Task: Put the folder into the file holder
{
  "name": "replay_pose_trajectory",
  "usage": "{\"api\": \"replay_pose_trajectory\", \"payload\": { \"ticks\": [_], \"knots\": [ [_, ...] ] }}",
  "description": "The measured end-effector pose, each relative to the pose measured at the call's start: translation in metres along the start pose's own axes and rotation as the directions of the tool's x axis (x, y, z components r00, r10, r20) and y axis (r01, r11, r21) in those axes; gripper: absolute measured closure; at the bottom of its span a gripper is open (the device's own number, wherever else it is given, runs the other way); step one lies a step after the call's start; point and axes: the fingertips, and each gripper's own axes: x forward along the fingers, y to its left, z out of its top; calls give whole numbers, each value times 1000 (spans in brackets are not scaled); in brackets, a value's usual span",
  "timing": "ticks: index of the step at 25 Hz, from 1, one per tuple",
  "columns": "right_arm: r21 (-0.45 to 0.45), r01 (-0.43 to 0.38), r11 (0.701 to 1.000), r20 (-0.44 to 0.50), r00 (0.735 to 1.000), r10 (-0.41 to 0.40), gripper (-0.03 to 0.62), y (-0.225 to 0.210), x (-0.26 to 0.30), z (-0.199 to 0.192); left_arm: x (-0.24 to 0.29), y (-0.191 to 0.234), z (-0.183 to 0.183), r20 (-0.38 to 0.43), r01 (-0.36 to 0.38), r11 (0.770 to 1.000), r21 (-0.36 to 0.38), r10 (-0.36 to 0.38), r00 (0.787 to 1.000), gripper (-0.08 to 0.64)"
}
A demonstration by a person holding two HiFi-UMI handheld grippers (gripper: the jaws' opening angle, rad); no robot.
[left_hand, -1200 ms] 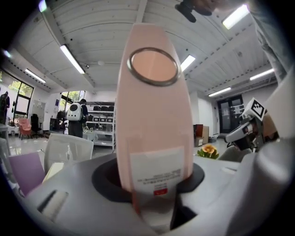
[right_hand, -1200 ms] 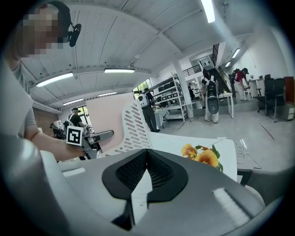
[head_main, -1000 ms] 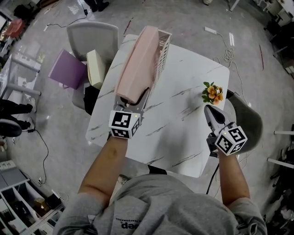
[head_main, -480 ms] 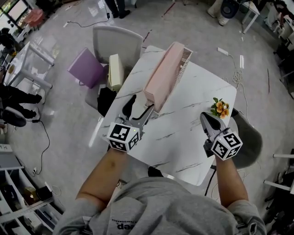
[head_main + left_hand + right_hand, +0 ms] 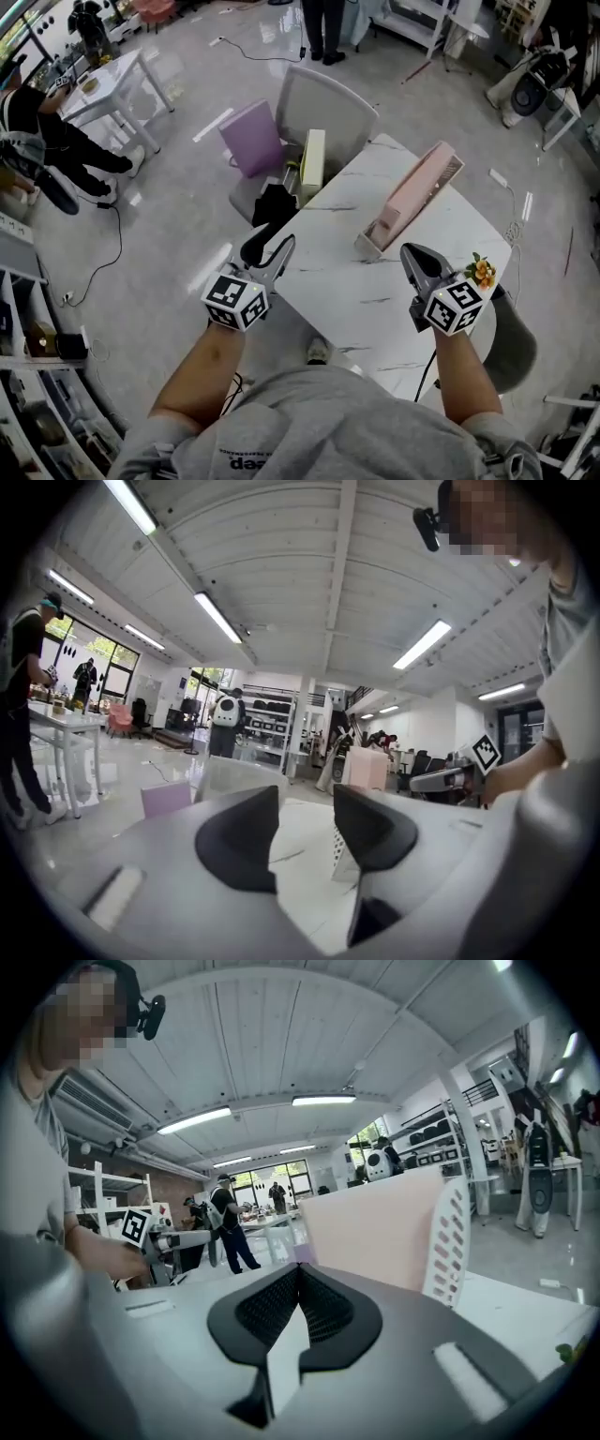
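Both forearms reach forward from the body, the grippers pointing nearly level and a little downward; the left gripper (image 5: 266, 251) hangs off the left edge of the marble table (image 5: 375, 295), its jaws partly apart, having just been closing, with nothing between them; the right gripper (image 5: 417, 261) is over the near right corner beside the orange flowers (image 5: 483, 272), jaws pressed together and empty; the pink folder (image 5: 412, 199) sits in the white file holder (image 5: 452, 170) farther back on the table, apart from both grippers.

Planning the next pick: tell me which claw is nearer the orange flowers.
Right. The right claw sits just beside the orange flowers; the left claw is at the opposite edge of the table, far from them.
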Motion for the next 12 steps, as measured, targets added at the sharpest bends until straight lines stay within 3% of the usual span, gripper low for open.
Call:
{"api": "replay_pose_trajectory", "payload": {
  "ticks": [5, 12],
  "knots": [
    [-57, -123, 991, -22, 992, 122, 588, 76, 49, 16, -103, 59, 25, 59, -163, 986, -27, 164, 985, 386],
    [-142, -269, 953, -41, 963, 266, 588, 214, 119, 35, -277, 126, 44, 116, -351, 935, -49, 354, 928, 462]
  ]
}}
